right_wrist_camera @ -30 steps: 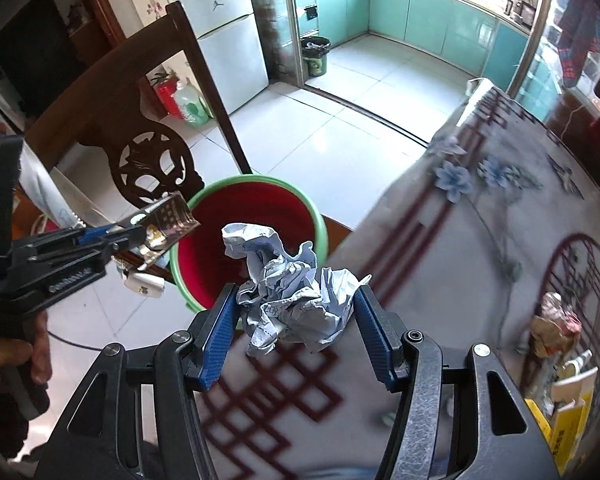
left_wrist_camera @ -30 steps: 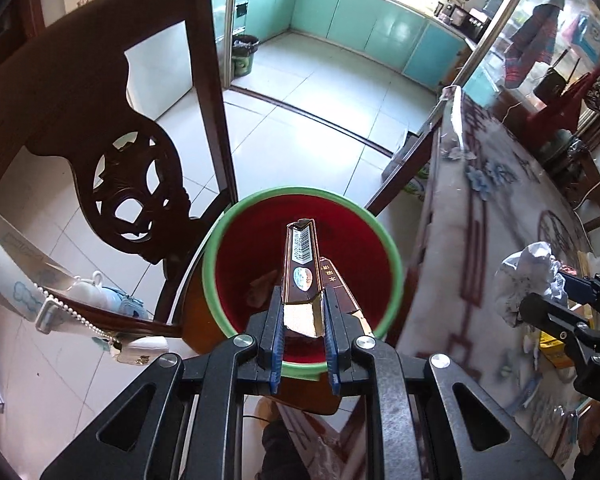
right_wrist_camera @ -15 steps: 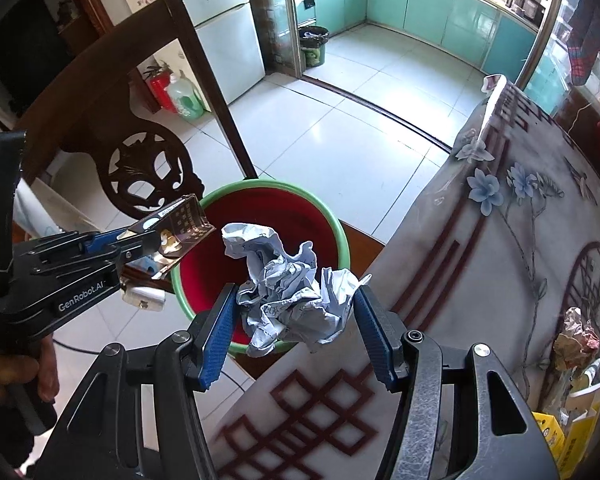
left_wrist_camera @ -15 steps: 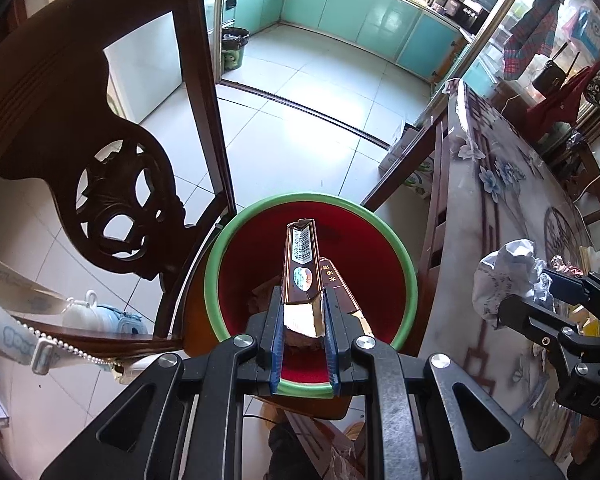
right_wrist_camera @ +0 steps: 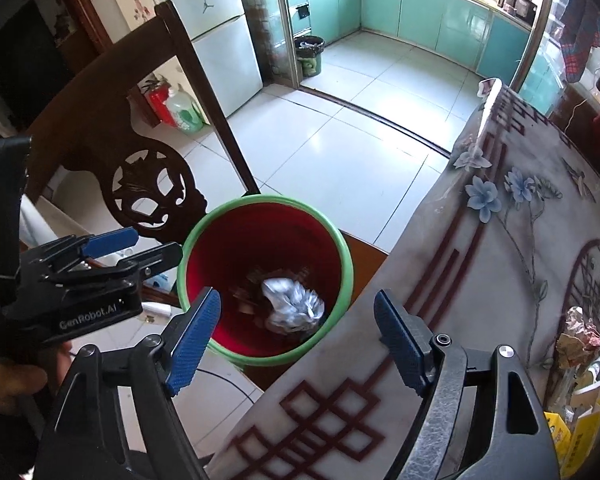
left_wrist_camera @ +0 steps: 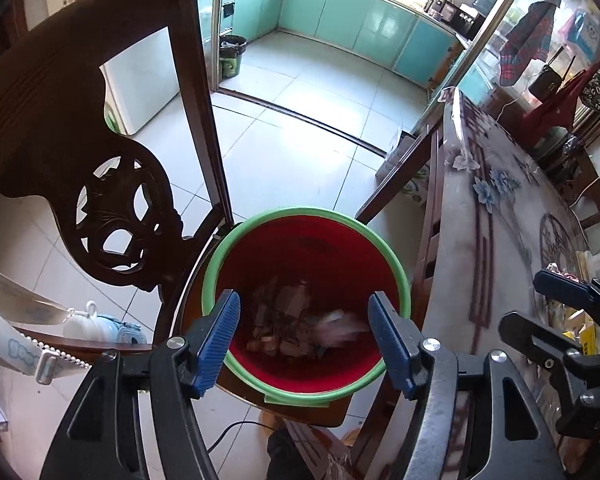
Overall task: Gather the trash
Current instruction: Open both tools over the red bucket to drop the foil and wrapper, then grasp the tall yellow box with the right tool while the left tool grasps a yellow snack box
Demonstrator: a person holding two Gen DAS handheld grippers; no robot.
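While both claws, left [left_wrist_camera: 304, 332] and right [right_wrist_camera: 298, 332], had just been opening and stood wide and empty, crumpled paper [right_wrist_camera: 292, 310] lay below them in the bin [right_wrist_camera: 204, 236].

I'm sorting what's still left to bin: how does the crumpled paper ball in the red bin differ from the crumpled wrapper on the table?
The paper ball is pale grey-white; the wrapper is brownish with red. The paper ball lies inside the red bin, already dropped; the wrapper sits on the table, uncollected. Both are crumpled.

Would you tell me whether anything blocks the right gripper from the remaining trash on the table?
Nothing visible does. The right gripper, jaws just opened and empty, has bare tablecloth between it and the crumpled wrapper at the table's right side.
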